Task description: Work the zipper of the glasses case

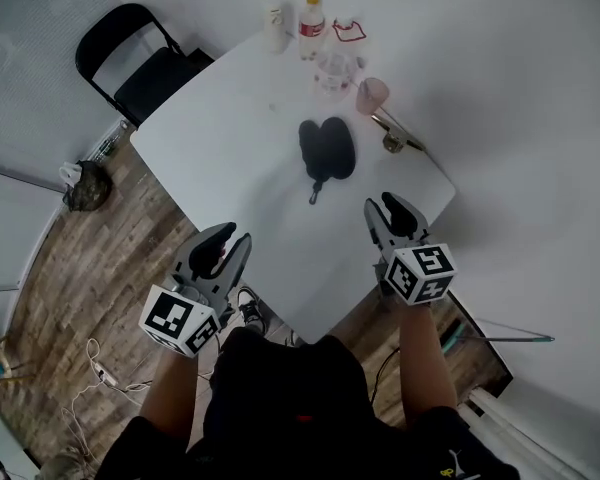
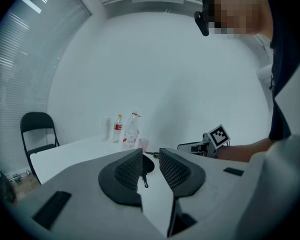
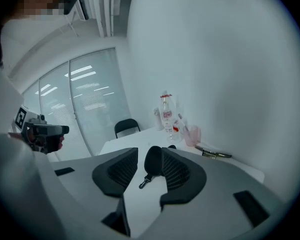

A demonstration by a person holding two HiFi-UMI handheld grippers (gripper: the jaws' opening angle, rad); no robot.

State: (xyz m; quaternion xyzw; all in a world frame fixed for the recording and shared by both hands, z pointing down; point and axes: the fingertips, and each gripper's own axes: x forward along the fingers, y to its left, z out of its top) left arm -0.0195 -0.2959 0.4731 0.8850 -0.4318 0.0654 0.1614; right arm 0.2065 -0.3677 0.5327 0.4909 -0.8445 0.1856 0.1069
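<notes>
A black zippered glasses case (image 1: 327, 148) lies in the middle of the white table (image 1: 220, 158), with a short strap and clip (image 1: 315, 192) trailing toward me. My left gripper (image 1: 236, 235) hovers at the table's near edge, left of the case, shut and empty. It sees the case (image 2: 147, 165) through the slit between its pads. My right gripper (image 1: 383, 204) is over the near right of the table, a short way from the case. Its jaws stand slightly apart with nothing between them. The case (image 3: 153, 160) and clip (image 3: 144, 181) lie just beyond its jaws.
At the far end of the table stand a white container (image 1: 274, 26), a red-labelled bottle (image 1: 311, 26), a clear bottle (image 1: 335, 68) and a pink cup (image 1: 372, 94). A metal tool (image 1: 395, 133) lies near the right edge. A black folding chair (image 1: 140, 63) stands beyond the far left corner.
</notes>
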